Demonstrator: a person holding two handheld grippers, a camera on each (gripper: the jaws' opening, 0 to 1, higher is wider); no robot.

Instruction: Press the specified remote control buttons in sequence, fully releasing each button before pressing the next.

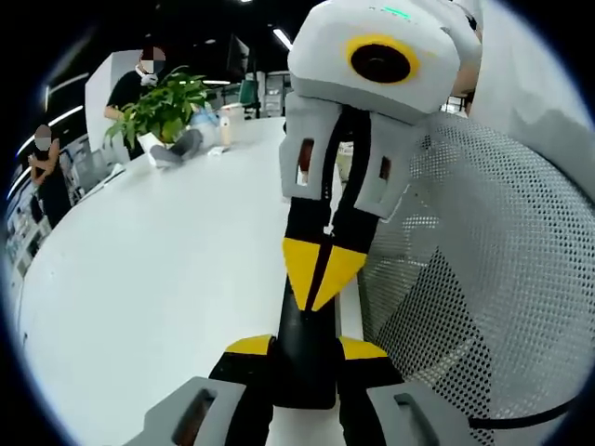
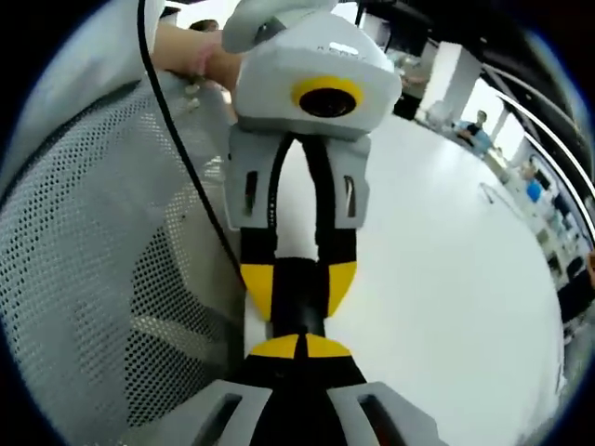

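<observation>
No legible text.
Nothing on the remote [image 1: 304, 348], the grippers or the table [image 1: 158, 269] can be read as lettering, a number or a brand.

The remote [image 1: 305, 348] looks like smooth black plastic with a slight gloss. The table [image 1: 158, 269] is smooth, matt white. At three o'clock in the left gripper view, the chair back [image 1: 483, 279] is perforated white mesh. Both grippers wear matt grey and yellow plastic.
</observation>
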